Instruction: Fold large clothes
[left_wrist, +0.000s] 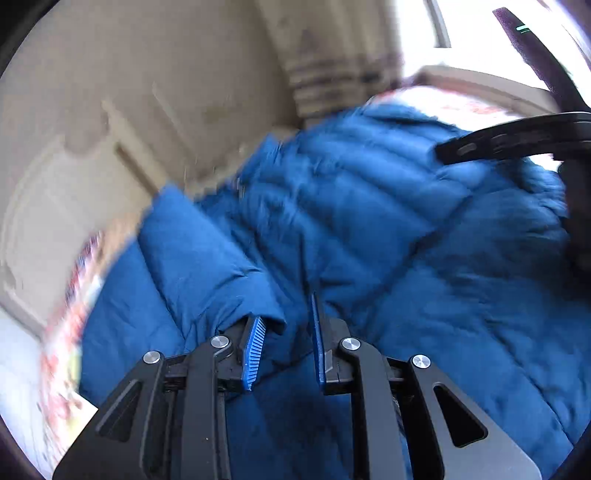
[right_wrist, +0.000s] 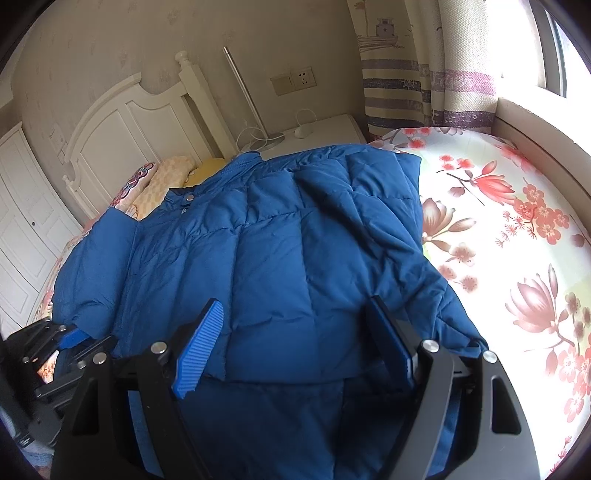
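A blue quilted down jacket (right_wrist: 280, 243) lies on a bed with a floral sheet (right_wrist: 517, 221), collar toward the headboard. It fills the left wrist view (left_wrist: 369, 221), which is motion-blurred. My left gripper (left_wrist: 284, 321) is shut on a fold of the jacket near its left sleeve; it also shows at the lower left of the right wrist view (right_wrist: 70, 338). My right gripper (right_wrist: 295, 325) is open, its fingers spread over the jacket's lower body. Its dark frame (left_wrist: 517, 136) shows at the upper right of the left wrist view.
A white headboard (right_wrist: 122, 125) and pillows (right_wrist: 159, 184) lie at the far left. A white nightstand (right_wrist: 332, 127) with a lamp and cable stands behind the jacket. A striped curtain (right_wrist: 424, 74) and a window ledge (right_wrist: 535, 125) border the bed on the right.
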